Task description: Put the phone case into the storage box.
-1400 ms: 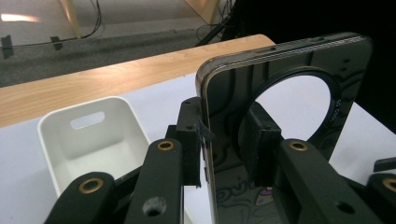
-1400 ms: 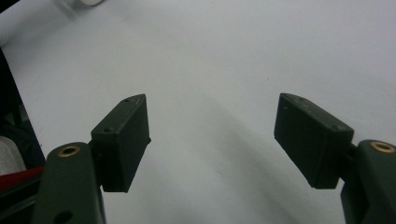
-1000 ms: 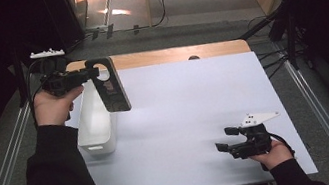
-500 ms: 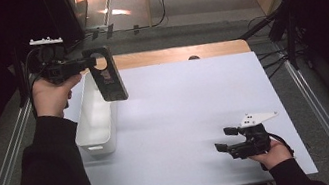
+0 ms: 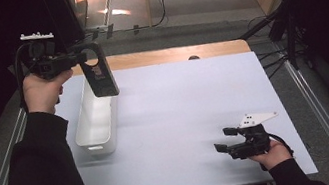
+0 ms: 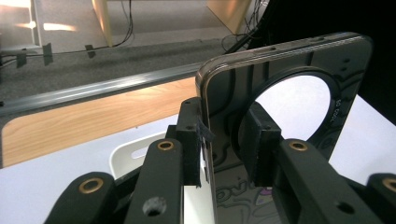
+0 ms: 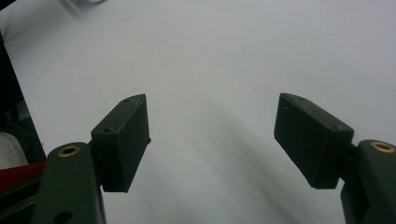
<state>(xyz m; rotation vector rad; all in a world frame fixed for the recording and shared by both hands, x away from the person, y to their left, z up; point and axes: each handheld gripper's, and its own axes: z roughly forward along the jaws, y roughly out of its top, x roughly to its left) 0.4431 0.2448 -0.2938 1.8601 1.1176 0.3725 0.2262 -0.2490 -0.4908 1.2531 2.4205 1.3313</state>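
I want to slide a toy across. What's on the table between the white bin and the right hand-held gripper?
Nothing: in the high view, bare table lies between white bin and right hand-held gripper.

The flat case (image 5: 100, 75) at far left is dark grey — almost black — with faint printed lettering and a touch of purple near its lower end. Under it, the bin (image 5: 95, 122) is plain white. The table (image 5: 187, 119) is pale white, its far edge light wood — both grippers black.
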